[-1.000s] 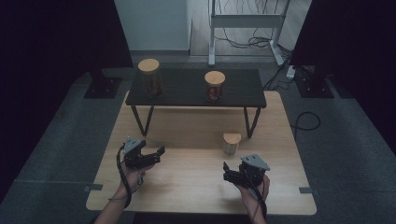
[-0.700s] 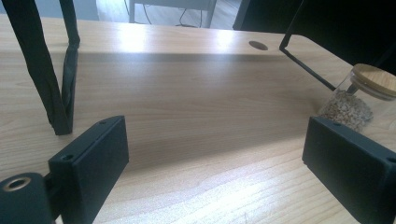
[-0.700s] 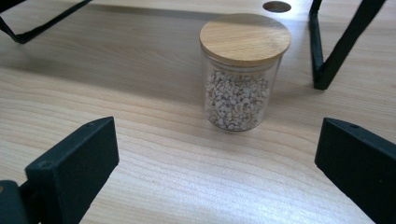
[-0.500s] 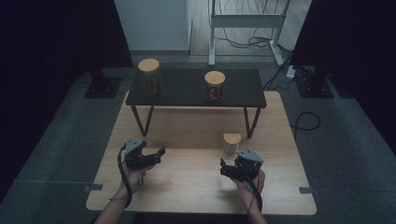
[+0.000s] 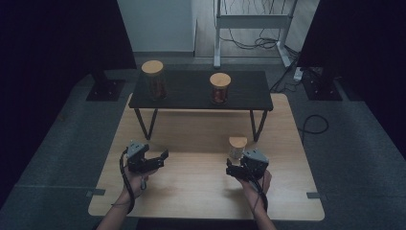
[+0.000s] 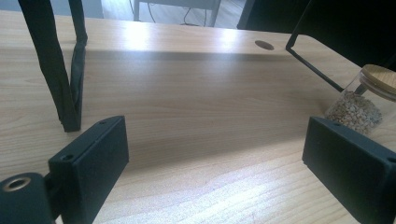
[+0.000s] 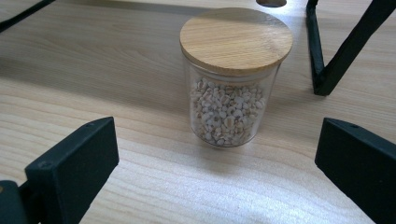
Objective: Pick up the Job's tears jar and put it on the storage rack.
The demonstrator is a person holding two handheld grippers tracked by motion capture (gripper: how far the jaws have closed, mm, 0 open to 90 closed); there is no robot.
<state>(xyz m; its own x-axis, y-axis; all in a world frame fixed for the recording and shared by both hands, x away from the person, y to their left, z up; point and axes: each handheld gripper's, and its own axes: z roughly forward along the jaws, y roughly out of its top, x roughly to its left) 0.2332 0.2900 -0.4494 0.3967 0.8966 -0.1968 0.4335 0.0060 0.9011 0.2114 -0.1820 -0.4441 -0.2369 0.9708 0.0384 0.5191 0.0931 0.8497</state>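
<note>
A small glass jar of pale grains with a wooden lid (image 5: 237,146) (image 7: 230,88) stands upright on the wooden table. My right gripper (image 5: 238,165) (image 7: 215,172) is open just short of it, and the jar stands a little beyond the gap between the jaws. Over on the table's left side my left gripper (image 5: 162,158) (image 6: 215,177) is also open, holding nothing, pointed toward the same jar (image 6: 363,100), which lies off to its right. Two taller jars with wooden lids, one on the left (image 5: 154,79) and one nearer the middle (image 5: 219,87), stand on the black shelf (image 5: 191,93).
The black shelf stands on thin metal legs (image 5: 143,123) (image 5: 256,125) across the far half of the wooden table (image 5: 201,191). One leg (image 7: 327,65) is just right of the small jar. Dark stands and cables lie on the floor beyond.
My right gripper has moved forward and a little left toward the small jar. The left gripper has stayed where it was.
</note>
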